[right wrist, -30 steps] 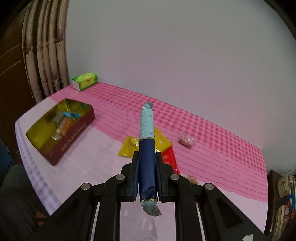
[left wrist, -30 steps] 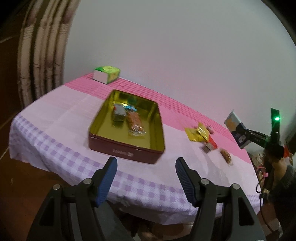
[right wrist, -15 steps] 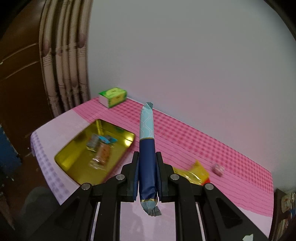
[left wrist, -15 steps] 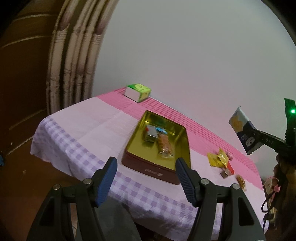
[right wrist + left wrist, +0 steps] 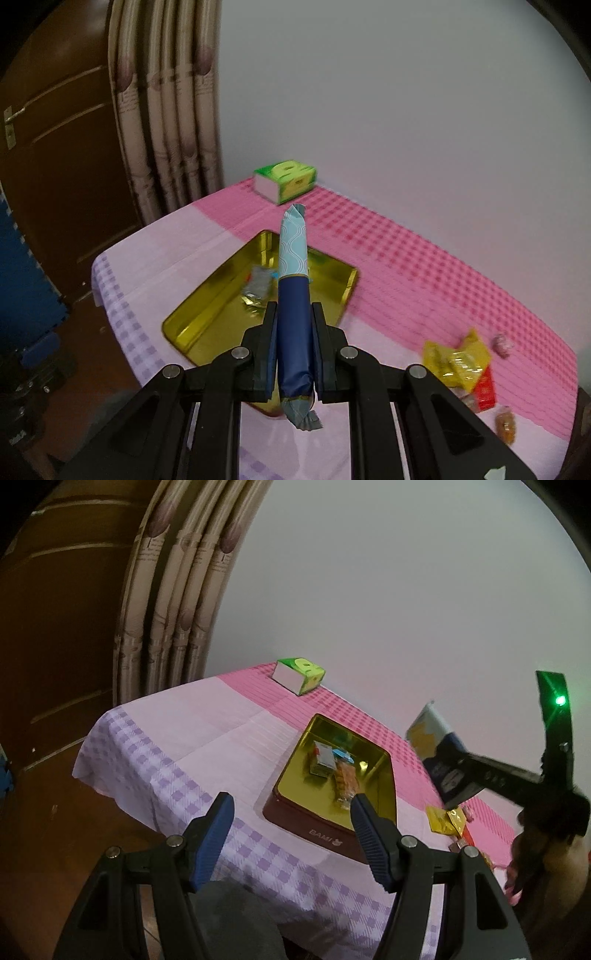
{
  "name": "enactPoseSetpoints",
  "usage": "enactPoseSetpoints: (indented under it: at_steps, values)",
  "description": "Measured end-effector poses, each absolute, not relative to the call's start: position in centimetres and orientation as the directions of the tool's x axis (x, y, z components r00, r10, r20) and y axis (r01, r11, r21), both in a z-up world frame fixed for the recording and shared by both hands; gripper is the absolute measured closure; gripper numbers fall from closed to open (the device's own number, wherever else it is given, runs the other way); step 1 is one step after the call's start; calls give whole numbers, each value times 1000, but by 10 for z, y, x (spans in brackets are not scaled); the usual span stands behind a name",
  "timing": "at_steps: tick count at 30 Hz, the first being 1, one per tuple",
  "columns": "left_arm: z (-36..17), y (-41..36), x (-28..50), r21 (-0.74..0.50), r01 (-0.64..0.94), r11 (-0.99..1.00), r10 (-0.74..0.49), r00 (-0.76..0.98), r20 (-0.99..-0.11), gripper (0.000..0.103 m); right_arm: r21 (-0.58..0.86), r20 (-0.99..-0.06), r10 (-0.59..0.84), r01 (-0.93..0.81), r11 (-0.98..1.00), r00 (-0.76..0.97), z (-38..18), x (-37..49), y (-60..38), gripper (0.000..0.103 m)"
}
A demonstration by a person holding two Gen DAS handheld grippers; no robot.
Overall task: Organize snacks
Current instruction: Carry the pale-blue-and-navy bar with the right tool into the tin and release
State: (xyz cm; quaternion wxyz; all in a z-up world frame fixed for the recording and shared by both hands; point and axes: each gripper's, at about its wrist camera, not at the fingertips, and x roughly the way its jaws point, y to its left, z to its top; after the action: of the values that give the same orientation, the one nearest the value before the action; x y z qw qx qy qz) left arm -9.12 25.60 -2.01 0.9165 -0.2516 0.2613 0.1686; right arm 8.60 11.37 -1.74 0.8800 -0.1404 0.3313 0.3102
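Observation:
My right gripper (image 5: 294,314) is shut on a long blue snack packet (image 5: 293,295) with a pale wavy top, held above the table over the near side of the gold tin (image 5: 207,317). The tin (image 5: 384,775) has dark red walls and holds a few wrapped snacks (image 5: 334,768). In the left wrist view the right gripper (image 5: 448,775) with the blue packet (image 5: 430,731) hangs to the right of the tin. My left gripper (image 5: 291,812) is open and holds nothing, back from the table's near edge. Loose yellow and red snacks (image 5: 461,363) lie on the cloth to the right.
A green box (image 5: 286,181) stands at the table's far corner by the white wall. A curtain (image 5: 166,122) and a brown door (image 5: 55,147) are on the left. The pink and lilac checked cloth (image 5: 177,734) hangs over the table edges. A small pink sweet (image 5: 503,343) lies far right.
The right gripper carried the blue packet leftward, from over the loose snacks to over the tin. The left gripper swung back and to the left, so the tin now sits further right in its view.

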Motion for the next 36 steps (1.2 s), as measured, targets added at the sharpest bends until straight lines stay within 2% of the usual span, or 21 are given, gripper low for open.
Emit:
enactPoseSetpoints:
  at_steps: [17,36]
  values:
    - [-23,263,-91,-390,-471,791,187,794,-579,36,-6,-753,448,-684,729,483,-74,86,164,89]
    - [-25,267,-90,-397,-485,779,187,785,-591,36,18,-785,448,-707,707,428,-101,88,187,89]
